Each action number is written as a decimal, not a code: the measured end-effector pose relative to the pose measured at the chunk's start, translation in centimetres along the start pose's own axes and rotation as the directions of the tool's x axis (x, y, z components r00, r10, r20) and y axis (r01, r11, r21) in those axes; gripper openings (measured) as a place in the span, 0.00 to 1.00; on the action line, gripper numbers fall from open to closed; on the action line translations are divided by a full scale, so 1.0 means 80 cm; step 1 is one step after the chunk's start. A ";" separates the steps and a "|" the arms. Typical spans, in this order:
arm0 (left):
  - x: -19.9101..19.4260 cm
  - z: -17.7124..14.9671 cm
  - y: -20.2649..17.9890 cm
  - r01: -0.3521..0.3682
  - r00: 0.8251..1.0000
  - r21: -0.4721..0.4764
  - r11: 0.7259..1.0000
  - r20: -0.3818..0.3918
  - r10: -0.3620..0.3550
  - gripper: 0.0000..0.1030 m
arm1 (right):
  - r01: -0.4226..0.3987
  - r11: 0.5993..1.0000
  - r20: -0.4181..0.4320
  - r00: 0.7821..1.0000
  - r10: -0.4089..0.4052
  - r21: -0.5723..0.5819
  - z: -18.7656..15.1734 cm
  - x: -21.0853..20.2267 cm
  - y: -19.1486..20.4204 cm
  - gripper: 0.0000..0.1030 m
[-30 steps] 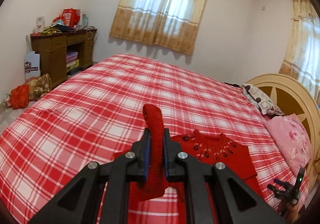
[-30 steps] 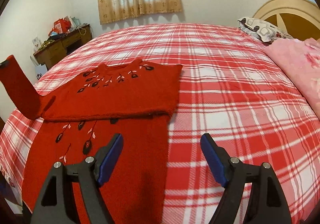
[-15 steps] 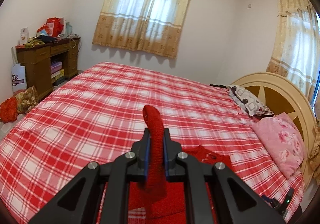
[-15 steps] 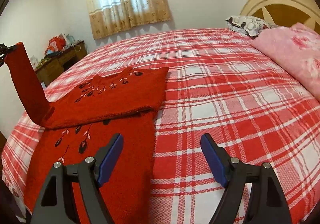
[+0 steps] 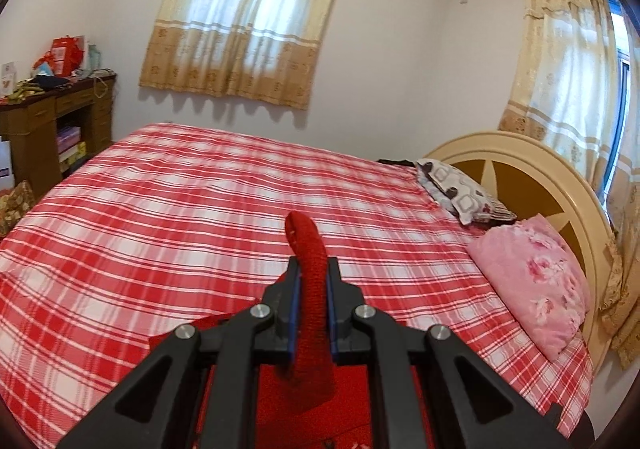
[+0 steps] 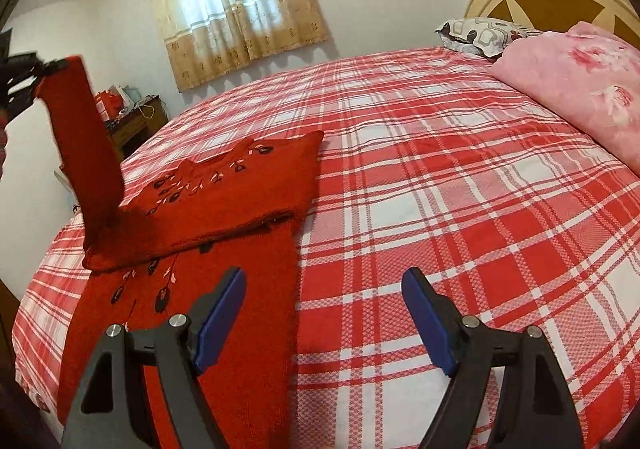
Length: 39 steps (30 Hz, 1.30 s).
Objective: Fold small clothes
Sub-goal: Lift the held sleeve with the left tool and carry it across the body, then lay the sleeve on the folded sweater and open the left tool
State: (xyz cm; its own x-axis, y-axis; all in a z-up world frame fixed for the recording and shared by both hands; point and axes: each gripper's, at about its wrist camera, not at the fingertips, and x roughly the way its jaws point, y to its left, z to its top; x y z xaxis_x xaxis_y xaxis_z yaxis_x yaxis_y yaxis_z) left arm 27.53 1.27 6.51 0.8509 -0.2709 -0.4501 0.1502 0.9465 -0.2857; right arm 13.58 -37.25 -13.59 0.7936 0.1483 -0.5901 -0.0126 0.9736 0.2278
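Observation:
A red knitted sweater (image 6: 224, 193) with dark flower embroidery lies on the red plaid bed (image 6: 440, 169), its upper part folded down over the lower part. My left gripper (image 5: 312, 273) is shut on the sweater's sleeve (image 5: 310, 249) and holds it up. In the right wrist view the sleeve (image 6: 86, 145) rises steeply at the far left, with the left gripper (image 6: 44, 69) at its top end. My right gripper (image 6: 324, 313) is open and empty, low over the bed beside the sweater's lower right edge.
A pink floral pillow (image 6: 580, 89) and a grey patterned pillow (image 6: 480, 33) lie by the cream headboard (image 5: 520, 169). A wooden desk (image 5: 48, 125) with clutter stands by the far wall left of the bed. Curtained windows (image 5: 248, 17) are behind.
My left gripper has lifted the sleeve higher and tilted up, so the sweater body has dropped out of its view. The right gripper stays open near the sweater's edge.

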 end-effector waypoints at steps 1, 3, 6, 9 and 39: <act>0.007 -0.002 -0.008 0.006 1.000 0.008 1.000 -0.005 -0.006 0.11 | -0.001 1.000 -0.002 1.000 0.001 0.000 -0.001 0.001 0.000 0.78; 0.021 -0.007 -0.023 0.016 1.000 0.027 1.000 -0.018 -0.016 0.11 | -0.003 1.000 -0.008 1.000 0.003 0.006 -0.001 0.004 -0.001 0.78; 0.048 -0.024 -0.049 0.032 0.998 0.062 0.998 -0.049 -0.029 0.11 | -0.006 1.000 -0.026 1.000 0.006 0.007 -0.003 0.010 -0.001 0.79; 0.081 -0.052 -0.075 0.041 0.995 0.100 0.994 -0.091 -0.032 0.11 | -0.012 1.000 -0.040 0.999 0.012 0.002 -0.005 0.013 0.000 0.79; 0.044 -0.231 0.038 -0.251 0.941 0.438 0.863 -0.099 0.324 0.81 | -0.030 0.999 -0.115 0.993 0.032 0.020 -0.012 0.037 -0.006 0.79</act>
State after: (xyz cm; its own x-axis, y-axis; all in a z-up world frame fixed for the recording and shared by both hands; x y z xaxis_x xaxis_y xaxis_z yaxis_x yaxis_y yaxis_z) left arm 21.68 -0.03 -11.60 0.7996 0.0343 -0.5996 0.1364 0.9619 0.2369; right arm 15.37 -37.11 -16.20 0.7174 0.1983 -0.6678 -0.0242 0.9652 0.2606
